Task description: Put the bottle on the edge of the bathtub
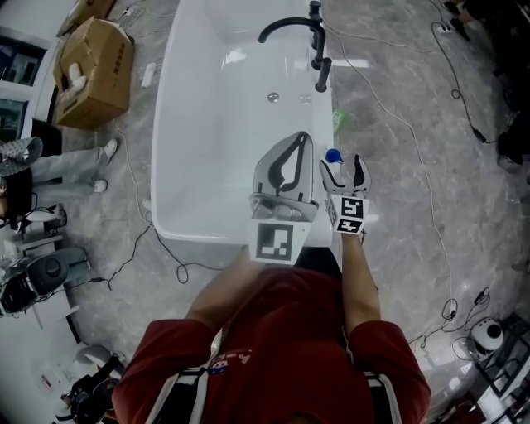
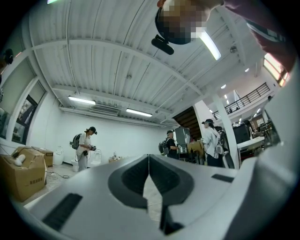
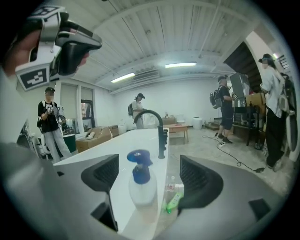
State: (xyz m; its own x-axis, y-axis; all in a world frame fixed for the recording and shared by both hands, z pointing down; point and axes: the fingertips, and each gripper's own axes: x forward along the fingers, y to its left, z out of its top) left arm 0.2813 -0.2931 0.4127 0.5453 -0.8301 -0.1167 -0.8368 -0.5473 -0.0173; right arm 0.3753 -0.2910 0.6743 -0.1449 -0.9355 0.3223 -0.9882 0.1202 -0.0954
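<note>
A clear pump bottle point(image 3: 141, 187) with a blue pump head stands upright on the right rim of the white bathtub point(image 3: 136, 140). My right gripper point(image 3: 150, 164) is open, its jaws wide on either side of the bottle and not touching it. From the head view only the bottle's blue top point(image 1: 333, 155) shows, just ahead of the right gripper point(image 1: 343, 162) at the rim of the tub point(image 1: 161, 149). My left gripper point(image 1: 303, 137) hangs over the tub's near end, shut and empty. In its own view the left gripper point(image 2: 149, 159) points across the room, jaws meeting.
A black faucet point(image 1: 291, 25) arches over the tub's far right rim. A green item point(image 1: 338, 120) lies on the floor beside the tub. A cardboard box point(image 1: 95, 70) stands at the left. Cables trail over the marble floor, and several people stand about the room.
</note>
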